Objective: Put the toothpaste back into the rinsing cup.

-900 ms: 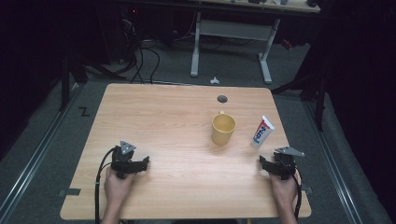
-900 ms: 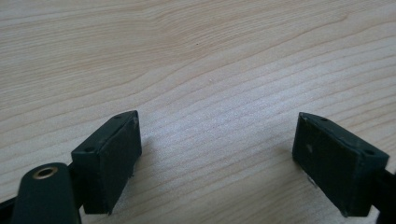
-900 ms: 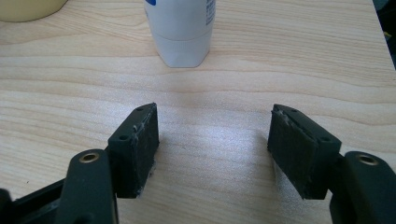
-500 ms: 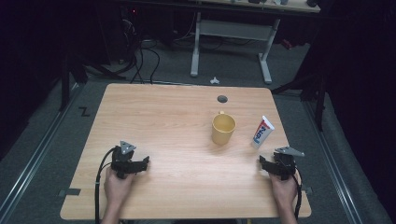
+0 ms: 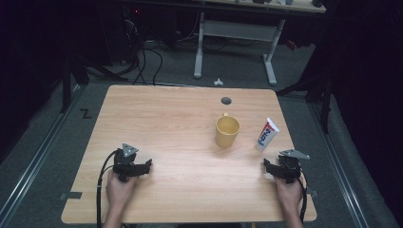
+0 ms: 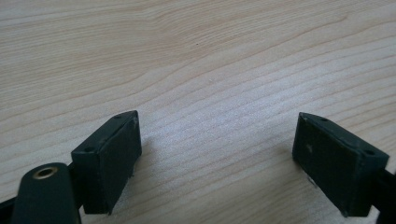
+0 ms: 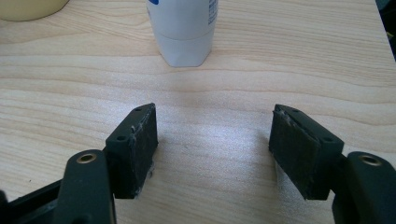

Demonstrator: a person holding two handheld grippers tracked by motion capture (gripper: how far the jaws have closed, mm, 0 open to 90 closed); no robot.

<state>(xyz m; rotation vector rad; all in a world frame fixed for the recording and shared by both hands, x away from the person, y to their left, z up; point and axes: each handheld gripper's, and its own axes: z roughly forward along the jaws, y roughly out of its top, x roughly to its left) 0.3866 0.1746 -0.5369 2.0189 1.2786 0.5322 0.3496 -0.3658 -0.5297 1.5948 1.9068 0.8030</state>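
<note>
White tube (image 7: 184, 28) before right tongs (image 7: 212, 140) (close-up)

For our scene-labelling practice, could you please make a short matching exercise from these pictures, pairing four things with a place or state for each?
Things:
1. mug
2. tube
3. left gripper
4. round hole

Places or states:
A. lying on the table, cap end toward the right gripper
B. at the near left of the table, jaws open and nothing between them
C. in the tabletop near the far edge
D. yellow, upright, just left of the tube

Pairs: 1-D, 2-A, 3-B, 4-C
</note>
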